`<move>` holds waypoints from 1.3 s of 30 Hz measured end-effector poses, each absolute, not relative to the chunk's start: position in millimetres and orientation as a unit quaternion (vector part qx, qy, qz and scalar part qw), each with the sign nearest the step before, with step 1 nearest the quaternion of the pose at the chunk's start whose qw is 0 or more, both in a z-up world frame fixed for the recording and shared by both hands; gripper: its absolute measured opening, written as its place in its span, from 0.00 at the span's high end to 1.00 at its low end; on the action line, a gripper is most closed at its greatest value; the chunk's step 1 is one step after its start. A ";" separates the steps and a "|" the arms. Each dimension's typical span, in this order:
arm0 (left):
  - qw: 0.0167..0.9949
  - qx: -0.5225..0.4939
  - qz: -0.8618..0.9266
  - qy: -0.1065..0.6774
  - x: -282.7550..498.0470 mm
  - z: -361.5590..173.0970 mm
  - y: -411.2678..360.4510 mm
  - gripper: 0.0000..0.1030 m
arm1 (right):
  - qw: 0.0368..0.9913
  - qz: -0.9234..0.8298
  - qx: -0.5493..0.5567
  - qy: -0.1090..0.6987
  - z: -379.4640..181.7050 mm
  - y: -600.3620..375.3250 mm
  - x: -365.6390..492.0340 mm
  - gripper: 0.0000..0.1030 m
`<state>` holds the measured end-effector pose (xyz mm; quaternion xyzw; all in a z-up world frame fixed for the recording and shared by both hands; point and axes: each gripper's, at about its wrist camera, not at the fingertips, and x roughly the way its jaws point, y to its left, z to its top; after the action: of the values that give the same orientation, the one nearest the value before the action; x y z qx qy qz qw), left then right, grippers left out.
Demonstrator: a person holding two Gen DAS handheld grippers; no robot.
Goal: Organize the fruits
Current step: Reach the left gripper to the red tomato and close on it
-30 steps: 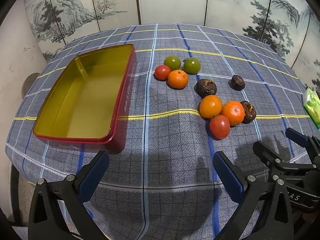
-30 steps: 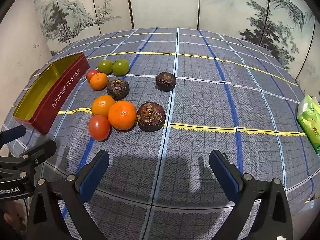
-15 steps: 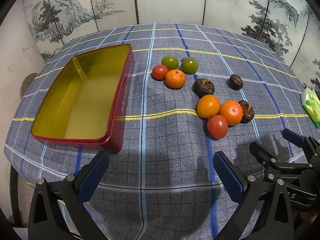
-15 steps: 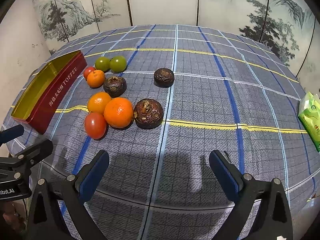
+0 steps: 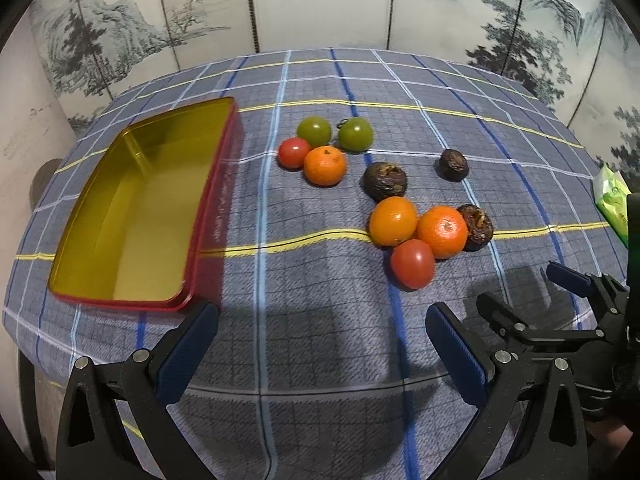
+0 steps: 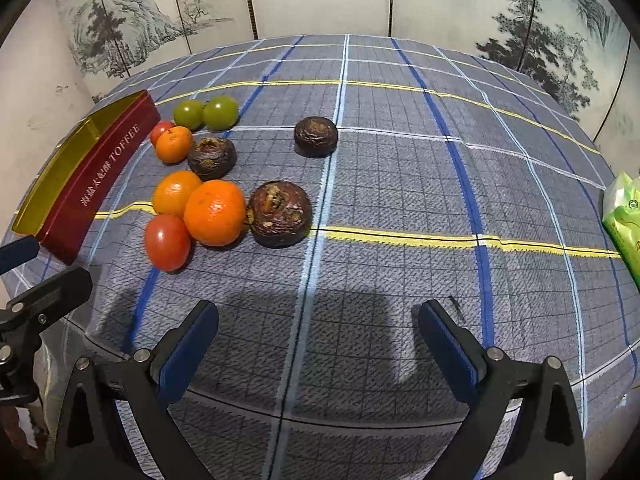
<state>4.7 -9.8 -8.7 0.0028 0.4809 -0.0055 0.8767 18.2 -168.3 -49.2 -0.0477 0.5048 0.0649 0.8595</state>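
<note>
A red tin (image 5: 132,208) with a gold inside lies empty at the table's left; its side (image 6: 96,176) reads TOFFEE. Fruit sits loose on the plaid cloth: two green ones (image 5: 314,130) (image 5: 355,134), a small red tomato (image 5: 293,153), an orange (image 5: 325,165), three dark wrinkled fruits (image 5: 385,181) (image 5: 453,165) (image 6: 280,213), two more oranges (image 5: 393,221) (image 6: 215,212) and a red tomato (image 5: 413,263). My left gripper (image 5: 320,354) is open over the near edge. My right gripper (image 6: 318,350) is open too, and shows in the left wrist view (image 5: 532,300).
A green packet (image 6: 624,216) lies at the table's right edge. A painted folding screen (image 5: 320,8) stands behind the table. The cloth drops off at the near edge below both grippers.
Both grippers have moved slightly forward toward the fruit, which now looks a little larger. No fruit has moved, and both stay open.
</note>
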 end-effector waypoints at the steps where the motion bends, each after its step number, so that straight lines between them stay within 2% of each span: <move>1: 0.876 0.002 -0.009 0.482 6.0 -8.9 -10.7 0.00 | 0.859 0.064 -0.047 0.505 -50.1 -169.2 18.8 0.04; 15: 0.864 -0.016 -0.036 0.502 29.6 -16.7 -21.3 0.02 | 0.865 0.037 -0.063 0.497 -57.2 -177.5 15.0 0.01; 21: 0.855 -0.024 -0.046 0.515 38.3 -22.6 -26.2 0.07 | 0.867 0.024 -0.057 0.494 -57.5 -178.9 11.7 0.01; 39: 0.837 -0.050 -0.066 0.542 56.5 -34.1 -35.5 0.41 | 0.862 0.025 -0.056 0.503 -57.9 -181.9 14.2 0.00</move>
<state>56.5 -35.5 -34.1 -0.0500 0.5416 -0.0663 0.8365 14.2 -181.9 -57.9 -0.0557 0.5033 0.0253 0.8619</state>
